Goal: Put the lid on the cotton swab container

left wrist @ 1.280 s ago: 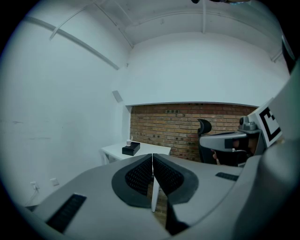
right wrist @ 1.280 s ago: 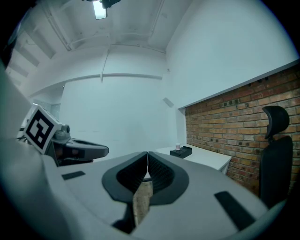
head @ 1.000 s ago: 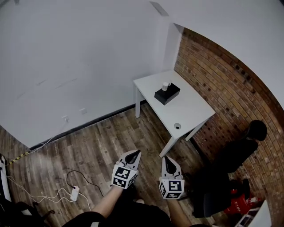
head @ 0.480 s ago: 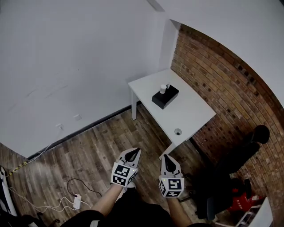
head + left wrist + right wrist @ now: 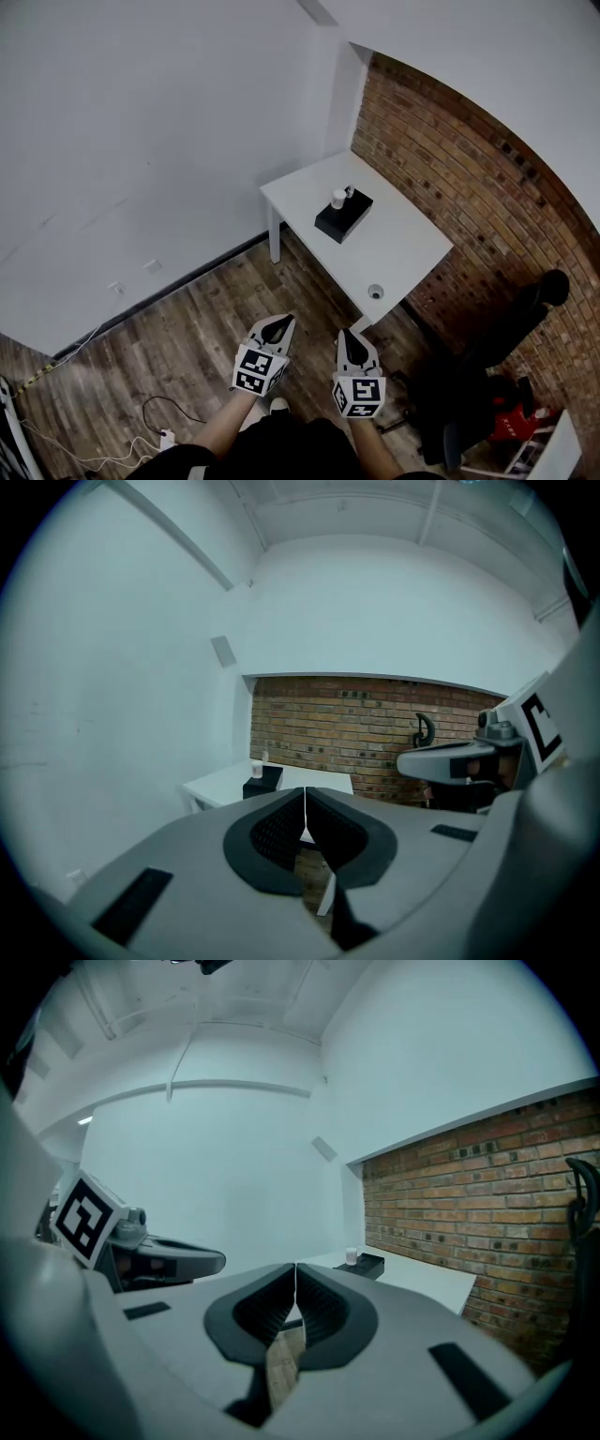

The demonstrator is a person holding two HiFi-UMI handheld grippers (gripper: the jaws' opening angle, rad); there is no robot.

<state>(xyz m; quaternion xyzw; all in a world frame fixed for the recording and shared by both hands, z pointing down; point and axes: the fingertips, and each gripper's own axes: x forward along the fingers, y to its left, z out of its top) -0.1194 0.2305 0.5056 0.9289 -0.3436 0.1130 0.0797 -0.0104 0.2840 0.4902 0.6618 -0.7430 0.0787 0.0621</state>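
A small white cotton swab container [image 5: 337,198] stands on a black box [image 5: 344,216] on a white table [image 5: 394,246] in the room's corner, well ahead of me. In the left gripper view the container [image 5: 257,768] shows small and far off; in the right gripper view it [image 5: 352,1256] sits beside the black box [image 5: 366,1264]. A small round thing [image 5: 375,292] lies near the table's front edge; I cannot tell whether it is the lid. My left gripper [image 5: 281,325] and right gripper [image 5: 346,337] are both shut and empty, held over the wooden floor.
A brick wall [image 5: 469,187] runs along the table's right side and a white wall [image 5: 141,141] stands behind it. A dark office chair [image 5: 506,328] stands at the right. White cables and a power strip [image 5: 164,436] lie on the floor at the lower left.
The view has shifted: the table and its objects now sit further left in the picture, and the cables have slid toward the lower left. Both grippers keep their place and stay shut.
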